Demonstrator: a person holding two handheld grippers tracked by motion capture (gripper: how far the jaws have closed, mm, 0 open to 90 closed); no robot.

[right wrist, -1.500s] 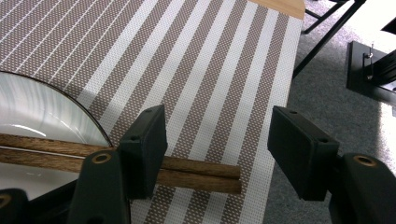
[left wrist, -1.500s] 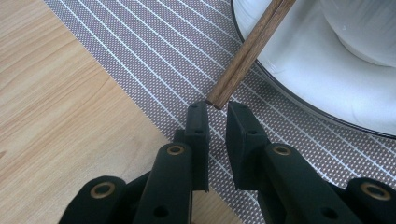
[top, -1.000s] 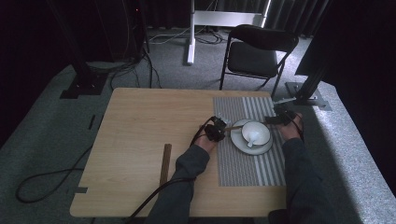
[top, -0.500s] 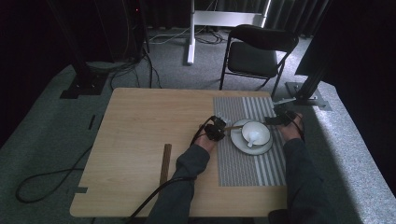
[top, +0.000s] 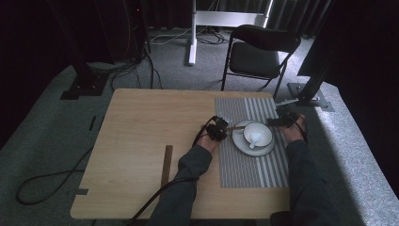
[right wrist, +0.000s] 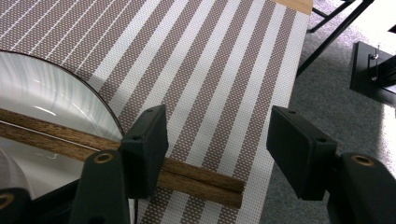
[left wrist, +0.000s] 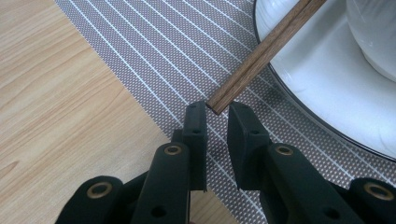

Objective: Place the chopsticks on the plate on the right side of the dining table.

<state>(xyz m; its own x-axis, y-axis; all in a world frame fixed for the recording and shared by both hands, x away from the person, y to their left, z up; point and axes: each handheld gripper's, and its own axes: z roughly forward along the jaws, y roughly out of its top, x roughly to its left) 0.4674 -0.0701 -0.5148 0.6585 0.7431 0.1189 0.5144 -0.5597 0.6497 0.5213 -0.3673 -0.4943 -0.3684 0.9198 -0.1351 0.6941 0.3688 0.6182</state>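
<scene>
**A:** Start at the fingers. What did you have?

**B:** My left gripper (left wrist: 217, 108) had its jaws nearly together, a narrow gap between them, with the end of the chopsticks (left wrist: 261, 53) sitting right at the tips. I could not tell whether the pads were actually pinching the wood or only touching it. My right gripper (right wrist: 217, 142) stood wide open; the other end of the chopsticks (right wrist: 196, 182) lay between its jaws, just in front of the left-hand pad, resting on the striped placemat (right wrist: 224, 70).

**B:** Outward from there, the pair ran across the far edge of the white plate (top: 241, 143), bridging its rim, with the bowl (top: 258, 133) and its spoon on the near side. All of it sat on the right part of the wooden table (top: 141, 136).

**A:** How would you have done the step well?

**B:** I judged the step to be laying the pair across the plate and letting go. I'd have kept both sticks side by side, made sure each end had support, and opened the left jaws slowly, drawing straight back so the tips didn't drag the wood off the rim. The right gripper needed to lift clear without brushing its end.

**A:** Any brands or writing?

**B:** None I could read, on crockery, mat or grippers.
</scene>
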